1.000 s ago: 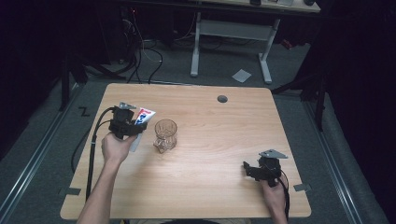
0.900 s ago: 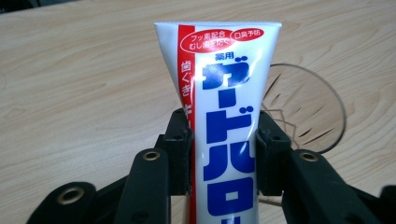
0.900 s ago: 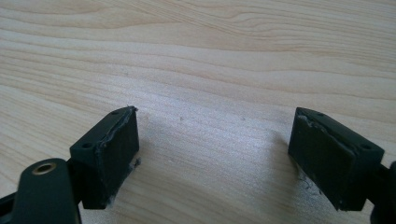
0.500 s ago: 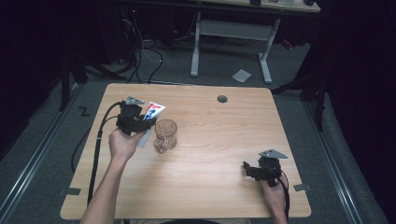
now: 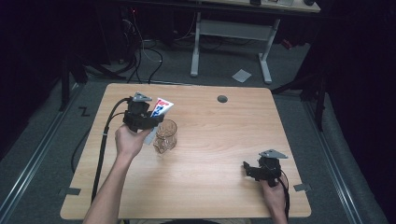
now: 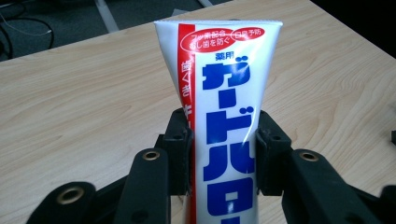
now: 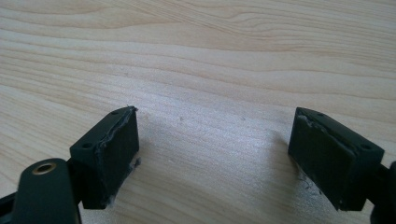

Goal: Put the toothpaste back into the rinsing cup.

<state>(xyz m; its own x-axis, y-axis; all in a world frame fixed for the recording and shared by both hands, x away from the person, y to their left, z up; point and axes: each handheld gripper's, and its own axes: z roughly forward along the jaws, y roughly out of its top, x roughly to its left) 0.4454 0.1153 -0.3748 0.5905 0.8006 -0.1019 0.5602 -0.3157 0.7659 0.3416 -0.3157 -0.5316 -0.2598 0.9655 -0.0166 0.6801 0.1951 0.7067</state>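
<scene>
A white toothpaste tube (image 6: 229, 93) with red and blue lettering stands clamped between the pads of my left gripper (image 6: 224, 149), crimped end pointing away. In the high view that left gripper (image 5: 148, 122) holds the tube (image 5: 161, 108) above the table, just left of a clear glass (image 5: 165, 136) whose rim is beside the tube's lower end. My right gripper (image 5: 250, 169) rests low near the table's front right, jaws wide apart. In its own view the right gripper (image 7: 212, 144) has only bare wood between its pads.
The wooden table (image 5: 224, 135) has a round grey cable hole (image 5: 222, 98) at the back. A black cable (image 5: 105, 140) trails from the left gripper over the table's left edge. Beyond the table stand a white desk frame (image 5: 233, 32) and a scrap of paper (image 5: 241, 75) on the floor.
My left gripper has lifted the toothpaste tube and carried it rightward, closer to the glass. The right gripper has stayed where it was.
</scene>
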